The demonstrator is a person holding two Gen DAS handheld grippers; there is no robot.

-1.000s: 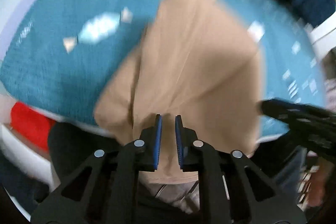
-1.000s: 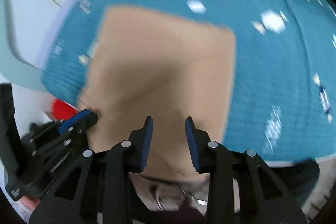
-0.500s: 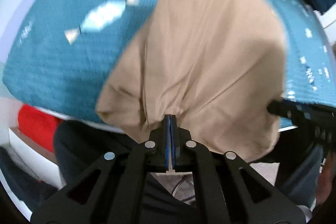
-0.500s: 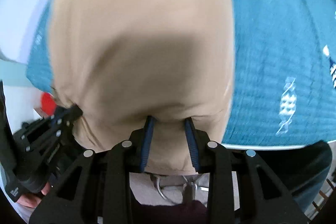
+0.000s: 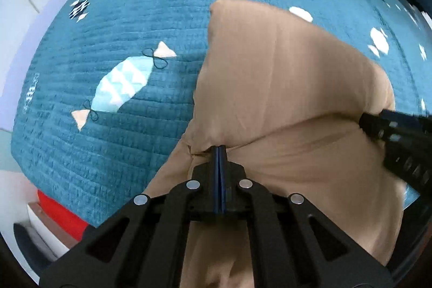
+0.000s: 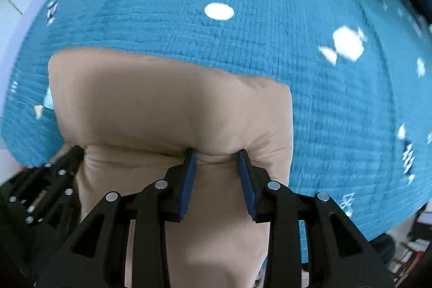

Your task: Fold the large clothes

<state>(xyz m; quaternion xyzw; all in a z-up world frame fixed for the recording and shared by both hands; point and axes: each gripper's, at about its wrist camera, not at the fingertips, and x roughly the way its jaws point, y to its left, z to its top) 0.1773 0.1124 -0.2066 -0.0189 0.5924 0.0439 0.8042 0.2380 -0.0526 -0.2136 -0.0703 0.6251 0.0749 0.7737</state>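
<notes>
Now mid-fold: tan garment (image 5: 283, 88) lies over the bed's near edge on the teal quilt (image 5: 121, 26). Left claw (image 5: 219, 150) is pinched tight on its hem; right claw (image 6: 217, 154) is spread, fabric between the pads. Advice: close right, lift both level, carry forward evenly.

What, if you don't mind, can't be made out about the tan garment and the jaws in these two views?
- Tan garment: its lower end is hidden behind the left gripper; its type is unclear.
- Right gripper: jaws apart against the fold, actual grip unclear.
- Quilt: right side is motion-blurred.
</notes>
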